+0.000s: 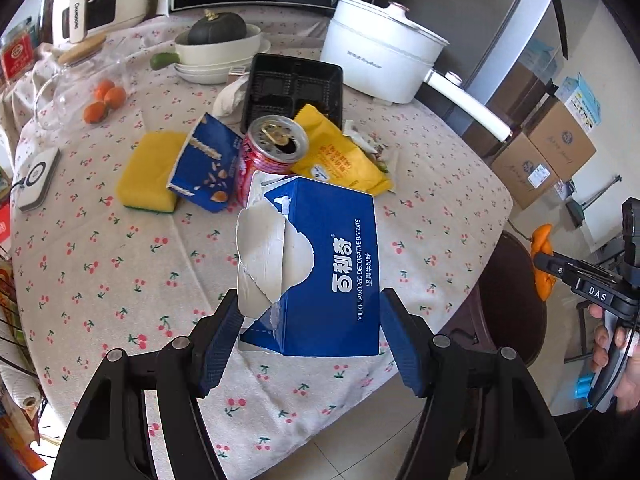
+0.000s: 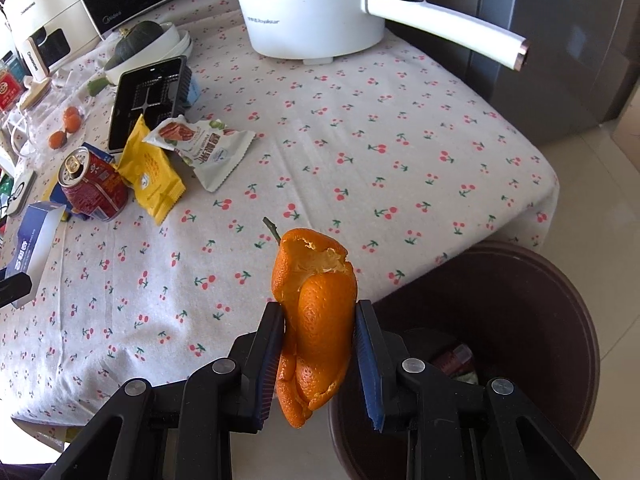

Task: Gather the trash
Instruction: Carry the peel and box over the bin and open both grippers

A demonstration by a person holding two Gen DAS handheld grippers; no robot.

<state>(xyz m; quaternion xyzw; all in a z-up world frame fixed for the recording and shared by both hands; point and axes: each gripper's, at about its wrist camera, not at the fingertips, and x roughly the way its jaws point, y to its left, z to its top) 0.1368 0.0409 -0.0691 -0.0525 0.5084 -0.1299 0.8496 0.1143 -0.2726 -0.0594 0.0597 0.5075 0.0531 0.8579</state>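
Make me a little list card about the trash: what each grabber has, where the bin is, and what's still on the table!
left gripper: shut on blue biscuit box
right gripper: shut on orange peel
bin: dark, round, beside the table edge, under the right gripper
still on table: red can, yellow wrapper, white snack wrapper, black tray

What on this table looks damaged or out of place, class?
The blue biscuit box held in the left tool is ripped open, showing its white inside. Behind it, an opened red can and empty snack wrappers lie strewn on the tablecloth.
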